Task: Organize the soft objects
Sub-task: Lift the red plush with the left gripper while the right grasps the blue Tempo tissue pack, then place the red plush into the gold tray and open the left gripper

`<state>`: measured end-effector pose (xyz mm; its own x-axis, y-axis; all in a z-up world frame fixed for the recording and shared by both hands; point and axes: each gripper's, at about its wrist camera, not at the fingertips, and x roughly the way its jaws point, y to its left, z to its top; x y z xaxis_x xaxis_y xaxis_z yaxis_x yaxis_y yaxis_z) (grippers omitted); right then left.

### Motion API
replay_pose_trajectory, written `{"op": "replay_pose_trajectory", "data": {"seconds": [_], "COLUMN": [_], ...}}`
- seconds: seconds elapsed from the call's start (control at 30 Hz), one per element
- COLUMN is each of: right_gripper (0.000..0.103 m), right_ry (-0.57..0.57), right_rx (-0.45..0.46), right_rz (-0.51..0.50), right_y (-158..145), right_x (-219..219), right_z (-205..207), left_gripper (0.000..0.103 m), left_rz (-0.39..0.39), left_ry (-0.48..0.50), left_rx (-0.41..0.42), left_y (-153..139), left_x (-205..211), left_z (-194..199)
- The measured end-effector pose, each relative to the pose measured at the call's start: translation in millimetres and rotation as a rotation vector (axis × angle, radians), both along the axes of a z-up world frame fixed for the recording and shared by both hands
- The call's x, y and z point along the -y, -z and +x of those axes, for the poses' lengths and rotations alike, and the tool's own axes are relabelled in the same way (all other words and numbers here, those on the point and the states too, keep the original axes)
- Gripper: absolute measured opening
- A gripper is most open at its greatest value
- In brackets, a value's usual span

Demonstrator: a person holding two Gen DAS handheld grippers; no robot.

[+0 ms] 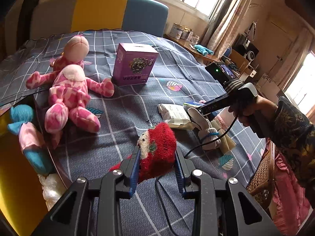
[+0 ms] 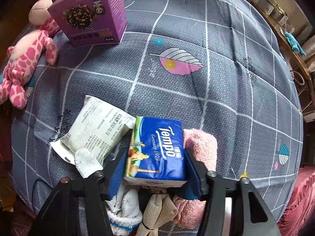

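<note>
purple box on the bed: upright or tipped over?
Upright. The purple box stands on its base on the checked bedspread, slotted top face up. Its front print reads upside down, so it may be inverted.

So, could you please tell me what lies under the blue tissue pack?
The blue tissue pack rests on a pink towel, white socks and a beige cloth; anything beneath its middle is covered.

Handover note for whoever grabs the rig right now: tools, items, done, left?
Left tool: shut on the red fluffy sock, above the bedspread.
Right tool: blue tissue pack between its fingers, on the pile with the pink towel and gloves; grip unclear.
White wipes pack beside the pile. Pink plush toys and purple box further back.
Done: nothing visibly sorted.
Left: place sock, tissues, pile.
</note>
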<state>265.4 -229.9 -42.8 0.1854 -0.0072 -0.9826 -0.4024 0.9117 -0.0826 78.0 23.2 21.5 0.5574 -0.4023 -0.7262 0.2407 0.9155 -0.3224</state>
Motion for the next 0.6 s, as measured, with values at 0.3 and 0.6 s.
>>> {"op": "replay_pose_trajectory", "data": {"seconds": [0.3, 0.6], "right_gripper": [0.052, 0.052], "right_ry": [0.009, -0.124], "right_rx": [0.210, 0.334], "right_rz": [0.038, 0.231], "right_y": [-43.4, -78.2], "right_x": [-5.1, -79.8], "right_z": [-36.9, -105.9], "left_gripper": [0.033, 0.033], "left_rz": [0.014, 0.009], "left_ry": [-0.056, -0.145], "left_rx": [0.036, 0.050], "left_y": [-6.2, -12.4], "left_x": [-16.1, -44.4], "left_z": [-15.8, -33.3]}}
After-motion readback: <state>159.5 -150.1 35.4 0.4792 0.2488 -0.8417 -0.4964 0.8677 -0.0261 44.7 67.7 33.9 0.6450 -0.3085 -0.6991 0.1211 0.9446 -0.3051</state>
